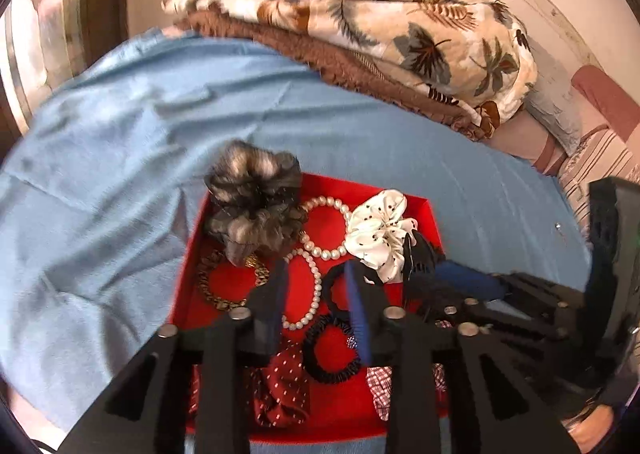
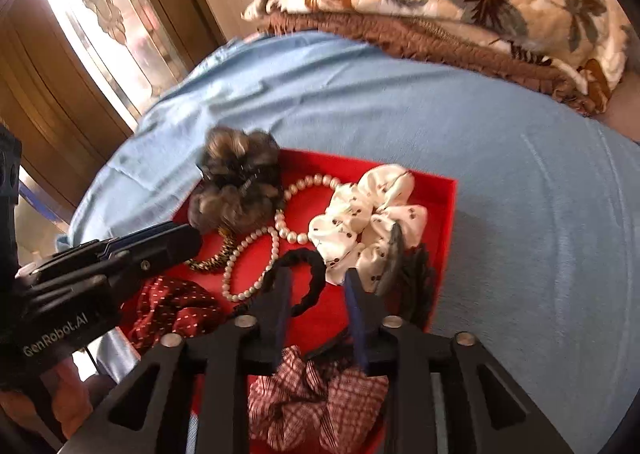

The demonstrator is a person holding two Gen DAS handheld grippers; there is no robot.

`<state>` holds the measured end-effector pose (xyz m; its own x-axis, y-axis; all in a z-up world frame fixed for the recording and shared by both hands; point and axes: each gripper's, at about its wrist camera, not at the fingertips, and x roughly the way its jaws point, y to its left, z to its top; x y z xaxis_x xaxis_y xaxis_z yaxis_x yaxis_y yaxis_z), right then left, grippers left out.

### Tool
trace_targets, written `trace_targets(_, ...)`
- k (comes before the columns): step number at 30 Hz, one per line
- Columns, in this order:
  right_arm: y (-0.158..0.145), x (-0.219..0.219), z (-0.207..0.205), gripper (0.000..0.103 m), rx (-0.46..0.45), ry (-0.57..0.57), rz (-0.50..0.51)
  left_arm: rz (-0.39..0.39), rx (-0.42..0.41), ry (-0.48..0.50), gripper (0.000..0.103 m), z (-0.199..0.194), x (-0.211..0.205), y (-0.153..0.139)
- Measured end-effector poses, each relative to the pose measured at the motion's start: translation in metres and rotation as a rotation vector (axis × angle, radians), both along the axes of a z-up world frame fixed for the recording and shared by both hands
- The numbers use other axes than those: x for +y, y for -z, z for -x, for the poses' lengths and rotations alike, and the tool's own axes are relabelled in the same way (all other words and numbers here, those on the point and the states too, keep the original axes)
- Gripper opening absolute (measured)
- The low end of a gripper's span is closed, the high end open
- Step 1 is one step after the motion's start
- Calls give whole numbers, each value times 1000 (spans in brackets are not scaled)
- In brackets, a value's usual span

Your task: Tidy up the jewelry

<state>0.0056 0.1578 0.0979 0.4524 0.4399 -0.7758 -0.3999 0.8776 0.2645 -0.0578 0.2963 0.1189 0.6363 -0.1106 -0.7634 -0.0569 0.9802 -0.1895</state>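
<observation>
Open left claw above crowded red tray.

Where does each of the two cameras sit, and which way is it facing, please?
Left wrist: on the left hand-held gripper, looking forward and down into the red tray; its open fingers and the right hand-held gripper show.
Right wrist: on the right hand-held gripper, looking down into the same red tray; its open fingers and the left hand-held gripper show.
Shared: tray, pearl strands, white scrunchie.
</observation>
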Motion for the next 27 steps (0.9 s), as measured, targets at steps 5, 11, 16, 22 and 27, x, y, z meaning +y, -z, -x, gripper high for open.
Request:
trace_targets(5,-16,-28,21,45,-39,41,-28,-168,-83,-72,62,26,-20,-23)
trace_targets(11,-18,-69,57,49,-74,119,0,-264,-151,-130,72,54,-43,-43)
trace_targets(16,-18,-93,78,50,-82,179,0,-263,-178,-131,75,72,-59,-52)
trace_targets(22,-22,-105,99,53,-96,212,-12,-259,-179,-124,75,89,-73,-56)
trace_targets(27,-22,-109,112,55,-96,225,-25,-274,-195,-135,75,100,-79,-61)
